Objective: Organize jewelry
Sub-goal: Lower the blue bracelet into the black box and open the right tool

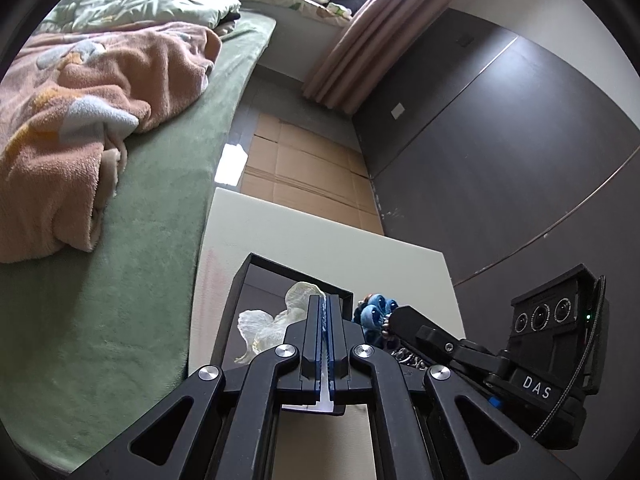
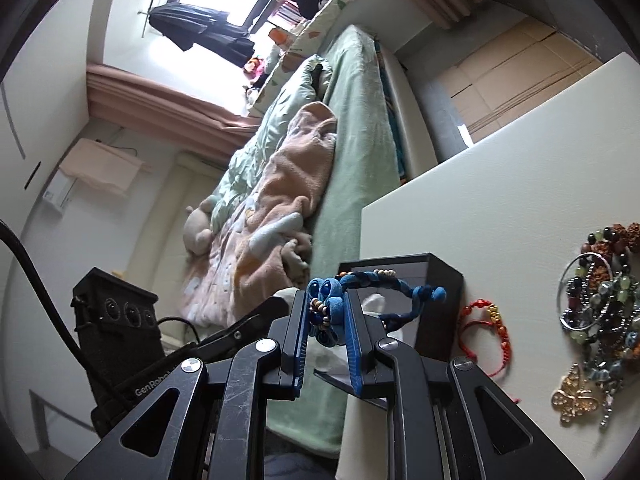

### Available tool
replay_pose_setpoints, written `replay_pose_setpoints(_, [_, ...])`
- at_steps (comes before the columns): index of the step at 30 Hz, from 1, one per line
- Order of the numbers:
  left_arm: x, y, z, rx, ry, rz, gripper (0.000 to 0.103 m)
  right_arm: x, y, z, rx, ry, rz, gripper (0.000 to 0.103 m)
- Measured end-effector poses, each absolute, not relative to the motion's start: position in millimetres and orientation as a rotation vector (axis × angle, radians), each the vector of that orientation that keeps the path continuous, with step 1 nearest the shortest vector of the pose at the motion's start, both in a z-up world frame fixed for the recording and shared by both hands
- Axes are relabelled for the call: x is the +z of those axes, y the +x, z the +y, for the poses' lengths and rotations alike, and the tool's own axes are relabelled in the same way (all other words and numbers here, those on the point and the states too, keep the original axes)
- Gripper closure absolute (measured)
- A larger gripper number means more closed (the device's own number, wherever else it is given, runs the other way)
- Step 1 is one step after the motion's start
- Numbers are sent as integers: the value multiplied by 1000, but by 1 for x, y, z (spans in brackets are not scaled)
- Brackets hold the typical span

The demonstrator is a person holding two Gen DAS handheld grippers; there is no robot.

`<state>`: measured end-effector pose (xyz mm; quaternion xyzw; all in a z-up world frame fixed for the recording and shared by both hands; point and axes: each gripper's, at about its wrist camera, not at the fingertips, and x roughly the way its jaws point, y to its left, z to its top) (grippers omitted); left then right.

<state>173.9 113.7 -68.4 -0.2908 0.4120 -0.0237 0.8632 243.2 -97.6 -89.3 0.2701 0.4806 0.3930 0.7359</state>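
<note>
An open black box (image 1: 296,266) lined with crumpled white tissue (image 1: 264,328) stands on the white table (image 1: 320,232). My left gripper (image 1: 326,306) is shut, its blue pads together above the tissue inside the box. I see nothing clearly held between them. My right gripper (image 2: 328,300) is shut on a blue braided bracelet (image 2: 384,280) with small beads. The bracelet's loop hangs over the box (image 2: 440,300). In the left wrist view the right gripper (image 1: 394,320) holds the bracelet (image 1: 376,310) just right of the box's rim.
A pile of bead bracelets and a metal bangle (image 2: 600,300) lies on the table (image 2: 500,200) at the right. Beside it are a red cord bracelet (image 2: 484,332) and a gold butterfly brooch (image 2: 574,398). A green bed (image 1: 140,280) with blankets borders the table.
</note>
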Motion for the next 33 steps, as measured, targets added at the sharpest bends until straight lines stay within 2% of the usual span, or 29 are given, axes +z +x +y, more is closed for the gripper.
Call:
replay_pose_setpoints(2, [-70, 174, 116, -51, -625, 875, 92, -91, 244, -96, 865, 594, 1061, 84])
replay_pose_setpoints(3, [-70, 175, 116, -51, -633, 879, 73, -90, 244, -95, 866, 593, 1061, 84])
replay_pose_setpoints(4, [-71, 174, 118, -54, -647, 877, 46, -91, 243, -95, 867, 594, 1062, 84])
replay_pose_setpoints(6, [-68, 171, 121, -55, -672, 842, 25, -90, 243, -96, 865, 596, 1061, 84])
replay_pose_setpoints(16, [-61, 161, 138, 40, -698, 784, 25, -97, 241, -81, 899, 551, 1129, 82])
replay_pose_setpoints(18, [-62, 161, 140, 56, -699, 785, 25, -103, 244, -79, 880, 545, 1169, 64])
replay_pose_setpoints(19, [-62, 162, 140, 58, -699, 788, 25, -106, 245, -81, 865, 548, 1184, 47])
replay_pose_setpoints(20, [-63, 162, 139, 58, -697, 793, 25, -107, 247, -85, 838, 560, 1183, 43])
replay_pose_setpoints(33, [-63, 174, 96, 26, -529, 834, 25, -86, 238, -167, 645, 513, 1123, 43])
